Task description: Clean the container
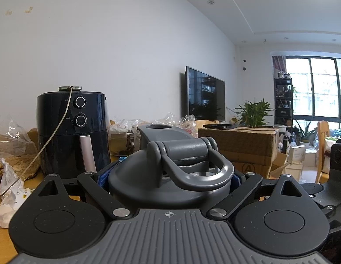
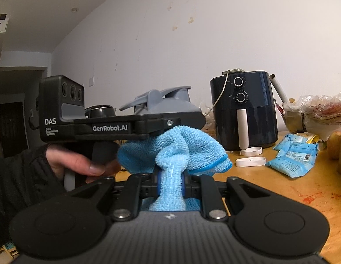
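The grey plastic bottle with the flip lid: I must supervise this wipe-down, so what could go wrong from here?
1. The grey plastic bottle is clamped by the left gripper only near its domed lid; hard wiping could twist it loose.
2. The light blue microfibre cloth is bunched in the right gripper; loose folds may snag the bottle's carry loop.
3. The black air fryer and its dangling cord stand close; a wide sweep might catch them.

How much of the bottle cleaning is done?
Done: both tools are gripped. The left gripper is shut on the grey bottle, lid flipped open; the right gripper pinches the blue cloth. In hand: the cloth sits bunched beside the bottle. Left: the wiping, and I can't see any cleaned patch.
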A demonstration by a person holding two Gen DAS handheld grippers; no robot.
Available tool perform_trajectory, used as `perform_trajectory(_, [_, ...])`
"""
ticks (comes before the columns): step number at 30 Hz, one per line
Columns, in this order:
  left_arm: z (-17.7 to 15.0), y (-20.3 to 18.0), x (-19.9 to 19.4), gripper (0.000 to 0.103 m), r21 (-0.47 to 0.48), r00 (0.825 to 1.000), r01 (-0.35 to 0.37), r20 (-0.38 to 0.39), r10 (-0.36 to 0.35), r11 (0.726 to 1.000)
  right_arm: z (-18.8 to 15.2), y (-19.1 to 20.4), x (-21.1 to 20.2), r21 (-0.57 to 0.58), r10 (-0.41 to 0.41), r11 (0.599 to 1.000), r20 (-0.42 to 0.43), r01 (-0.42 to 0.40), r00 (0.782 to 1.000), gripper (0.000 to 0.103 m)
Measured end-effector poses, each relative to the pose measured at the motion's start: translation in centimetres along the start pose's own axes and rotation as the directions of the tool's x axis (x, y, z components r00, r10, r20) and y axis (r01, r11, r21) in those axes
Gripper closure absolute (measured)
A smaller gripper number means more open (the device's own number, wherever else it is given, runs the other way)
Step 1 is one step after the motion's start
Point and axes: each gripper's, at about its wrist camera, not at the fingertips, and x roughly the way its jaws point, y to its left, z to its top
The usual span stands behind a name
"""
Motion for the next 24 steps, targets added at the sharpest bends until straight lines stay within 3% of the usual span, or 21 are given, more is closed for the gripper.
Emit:
perform_trajectory(11, [-0.1,0.0,0.0,0.008,-0.003,1.0,-0.008,0.015,0.008,1.0,-0.5,-0.4,-1.9,0.004,0.0,1.0,0.01,0.0,1.0,0.092])
perform_trajectory(24, [0.0,-0.3,-0.2,0.007,-0.012,0.999,-0.037,0.036,0.038,0.999,-0.6,-1.7,-6.6,0.03,-0.066,0.997,0.03,0.065,0.997,0.091])
